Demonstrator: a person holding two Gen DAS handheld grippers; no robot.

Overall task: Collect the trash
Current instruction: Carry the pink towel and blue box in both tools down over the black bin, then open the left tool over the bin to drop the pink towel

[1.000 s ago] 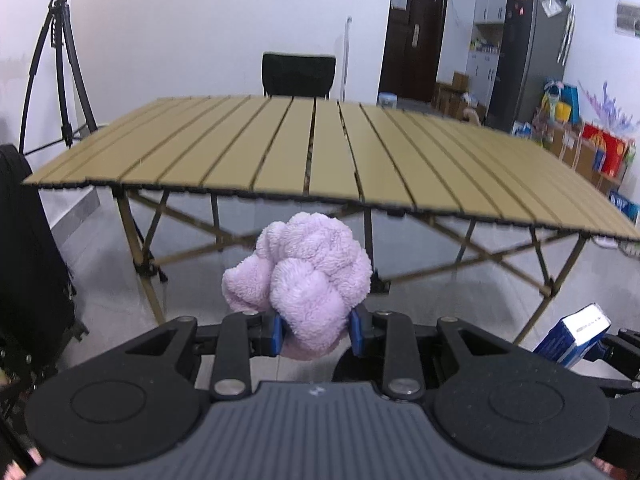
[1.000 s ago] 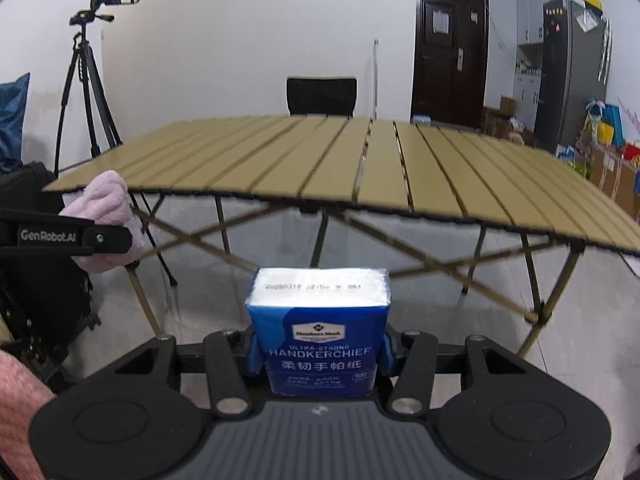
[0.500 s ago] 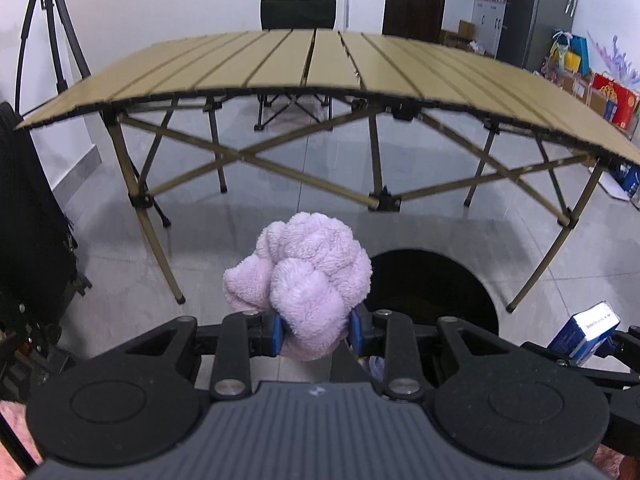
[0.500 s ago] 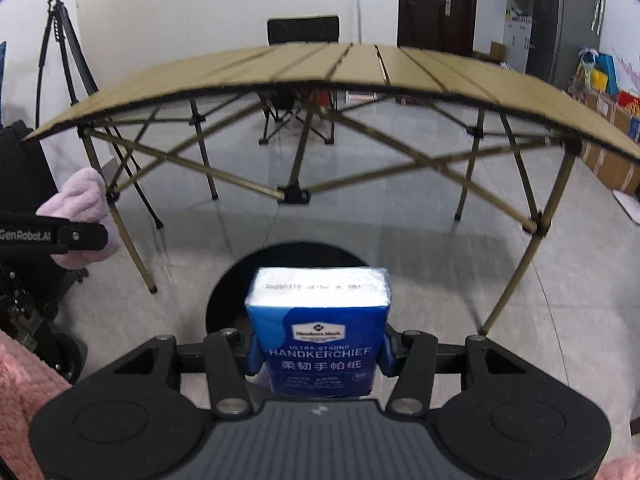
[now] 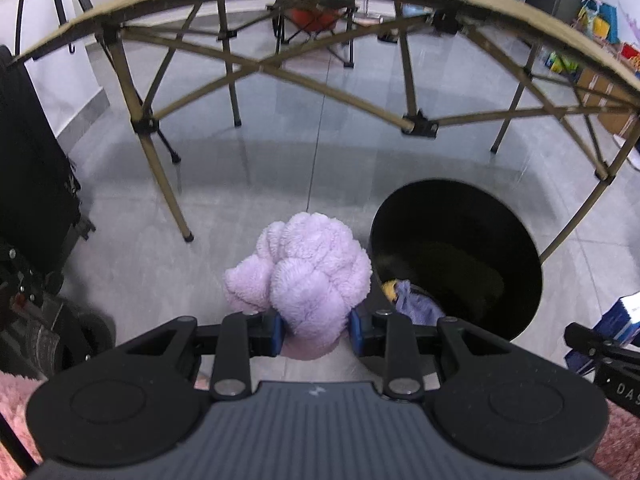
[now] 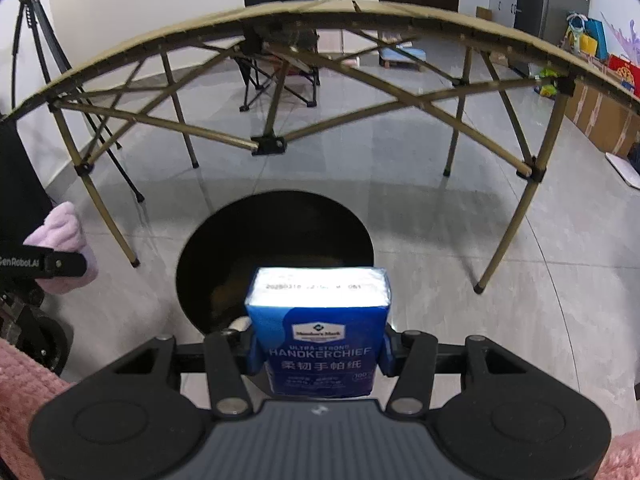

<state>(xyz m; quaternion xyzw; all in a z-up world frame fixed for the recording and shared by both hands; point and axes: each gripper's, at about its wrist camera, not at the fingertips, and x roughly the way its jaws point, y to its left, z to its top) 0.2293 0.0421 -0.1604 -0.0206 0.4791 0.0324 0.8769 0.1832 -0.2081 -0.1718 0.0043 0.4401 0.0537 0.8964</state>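
A fluffy lilac cloth ball (image 5: 304,276) is clamped in my left gripper (image 5: 316,330), which is shut on it and hangs just left of a round black bin (image 5: 456,256) on the floor. Inside the bin lie a purple rag (image 5: 416,304) and something yellow. My right gripper (image 6: 318,350) is shut on a blue handkerchief tissue pack (image 6: 320,328), held over the near rim of the same bin (image 6: 276,256). The lilac cloth ball (image 6: 66,248) and left gripper show at the left edge of the right wrist view.
A folding slat table (image 6: 320,12) with crossed legs (image 5: 416,124) arches over the floor behind the bin. A black bag or case (image 5: 32,176) stands at left, a camp chair (image 6: 280,64) beyond the table, boxes and bags (image 6: 600,92) at right. Pink sleeves (image 6: 24,400) show below.
Both grippers have sunk and tipped downward, from looking across the tabletop to looking under it. The black bin has come into view in front of both. Both grips are unchanged.
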